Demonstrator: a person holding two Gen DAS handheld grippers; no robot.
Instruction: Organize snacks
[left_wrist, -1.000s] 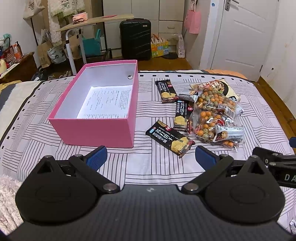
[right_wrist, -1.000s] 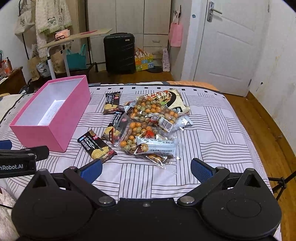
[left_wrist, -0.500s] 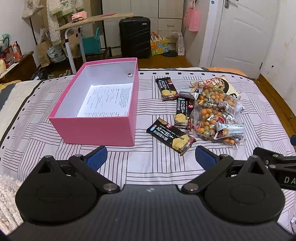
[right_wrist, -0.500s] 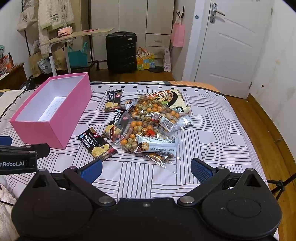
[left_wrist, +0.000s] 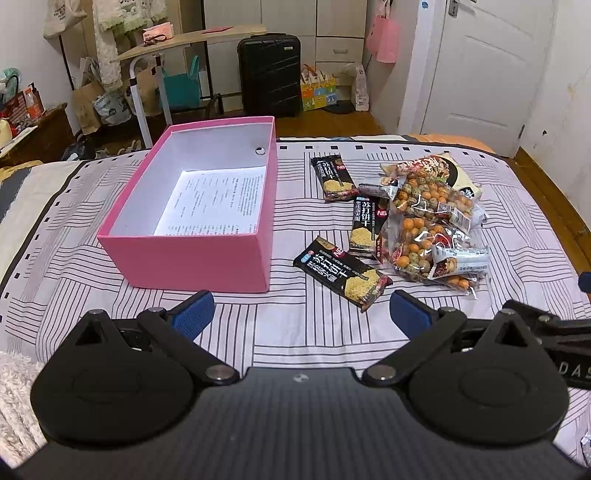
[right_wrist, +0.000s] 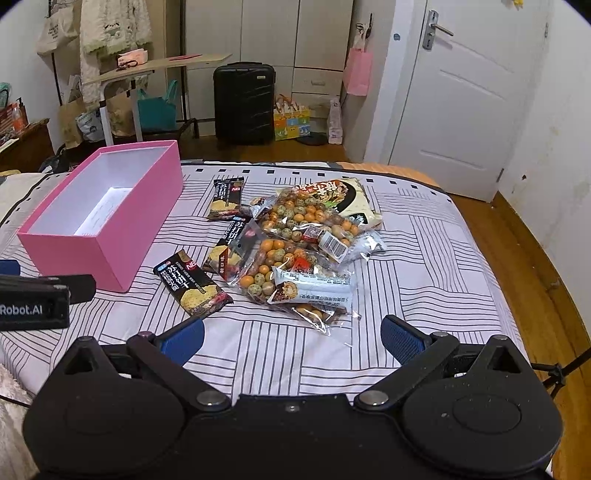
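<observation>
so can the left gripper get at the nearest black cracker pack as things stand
Probably yes. The left gripper has open jaws and the cracker pack lies flat just ahead on the bed, apart from the pink box, with nothing on top of it.

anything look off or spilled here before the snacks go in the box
Nothing spilled or torn. The snacks lie in a loose overlapping heap on the bed beside the pink box, which holds only a printed sheet. Both grippers are open and empty.
</observation>
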